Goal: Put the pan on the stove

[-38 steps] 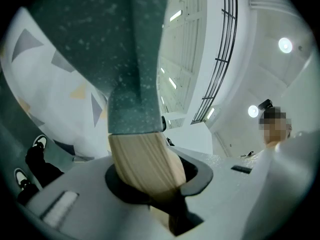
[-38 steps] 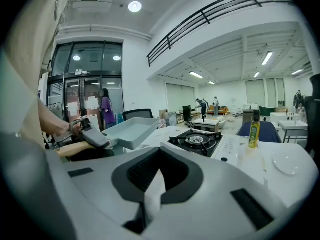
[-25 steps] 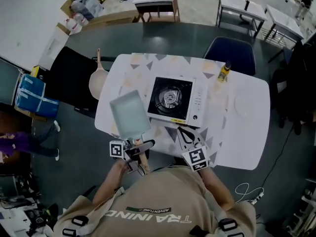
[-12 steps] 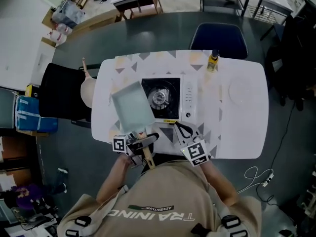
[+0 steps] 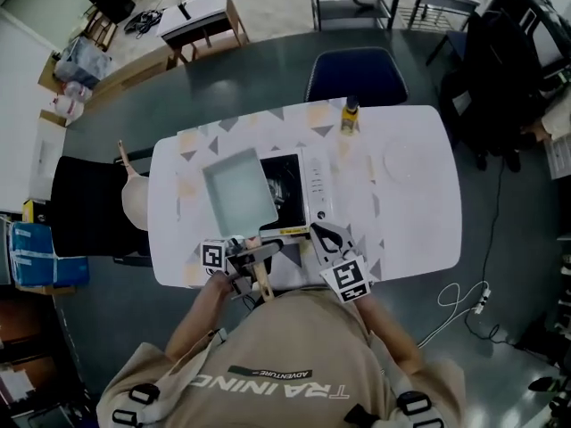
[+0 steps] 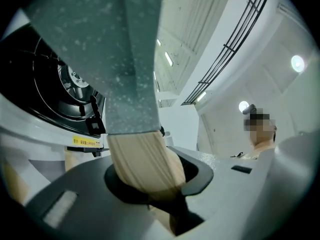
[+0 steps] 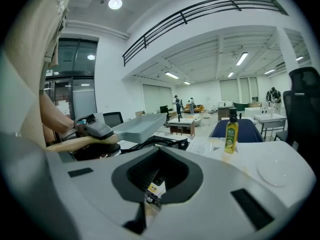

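A rectangular grey-green pan [image 5: 239, 188] with a wooden handle [image 5: 260, 281] hangs over the left part of the white portable gas stove [image 5: 299, 188], hiding part of the burner. My left gripper [image 5: 252, 259] is shut on the handle near the table's front edge. In the left gripper view the handle [image 6: 142, 159] sits between the jaws of the left gripper [image 6: 150, 186], the pan's underside [image 6: 100, 44] above the black burner [image 6: 62, 86]. My right gripper [image 5: 326, 236] rests just in front of the stove with nothing in it, jaws together. The right gripper view shows the right gripper [image 7: 149, 200], the pan [image 7: 140, 126] and the stove [image 7: 167, 143].
A yellow oil bottle [image 5: 351, 117] stands at the white table's [image 5: 419, 230] back edge, a white plate [image 5: 403, 160] to the right of the stove. A beige round pan [image 5: 134, 199] lies off the table's left edge. A blue chair [image 5: 355, 74] stands behind, a black chair [image 5: 85, 208] at the left.
My left gripper has carried the pan rightward, from beside the stove to over its left half. The right gripper stays in front of the stove. The head camera has shifted.
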A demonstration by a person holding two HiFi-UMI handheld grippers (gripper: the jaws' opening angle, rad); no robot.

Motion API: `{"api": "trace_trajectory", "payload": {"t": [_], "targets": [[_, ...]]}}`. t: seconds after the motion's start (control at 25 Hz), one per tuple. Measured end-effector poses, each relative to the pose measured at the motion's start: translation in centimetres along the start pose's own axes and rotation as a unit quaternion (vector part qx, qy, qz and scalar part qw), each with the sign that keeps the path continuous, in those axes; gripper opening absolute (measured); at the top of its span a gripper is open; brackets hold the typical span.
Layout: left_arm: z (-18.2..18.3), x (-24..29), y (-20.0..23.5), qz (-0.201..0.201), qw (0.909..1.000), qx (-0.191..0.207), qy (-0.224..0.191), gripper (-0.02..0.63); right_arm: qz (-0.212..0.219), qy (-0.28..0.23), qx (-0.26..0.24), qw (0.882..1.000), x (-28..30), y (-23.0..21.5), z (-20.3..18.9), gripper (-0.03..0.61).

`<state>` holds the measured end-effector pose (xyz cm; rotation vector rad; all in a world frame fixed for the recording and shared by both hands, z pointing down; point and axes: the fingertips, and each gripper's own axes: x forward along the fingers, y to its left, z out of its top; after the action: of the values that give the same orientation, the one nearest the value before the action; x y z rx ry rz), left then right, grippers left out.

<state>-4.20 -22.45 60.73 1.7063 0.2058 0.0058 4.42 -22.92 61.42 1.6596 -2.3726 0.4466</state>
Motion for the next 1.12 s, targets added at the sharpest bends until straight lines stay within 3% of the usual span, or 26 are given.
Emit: {"api": "trace_trajectory", "payload": {"t": [0.24,0.56,1.12], "targets": [[0.3,1.0,1.1,-0.007,0.9988,-0.018,0.045,0.100,-0.054,0.006,0.011,0.998,-1.3,-1.3,-0.1,0.005],[0.0,1.1,3.2,-0.005,0.9948,-0.033,0.097,0.101,-0.083,0.021,0.026,0.996,-1.3,-1.1,-0.9,0.005],[-0.4,1.6,5.1,0.000,0.9927,-0.047,0.111,0.103,-0.094,0.019,0.015,0.995,-1.0,-0.9,0.4,0.005]]}}
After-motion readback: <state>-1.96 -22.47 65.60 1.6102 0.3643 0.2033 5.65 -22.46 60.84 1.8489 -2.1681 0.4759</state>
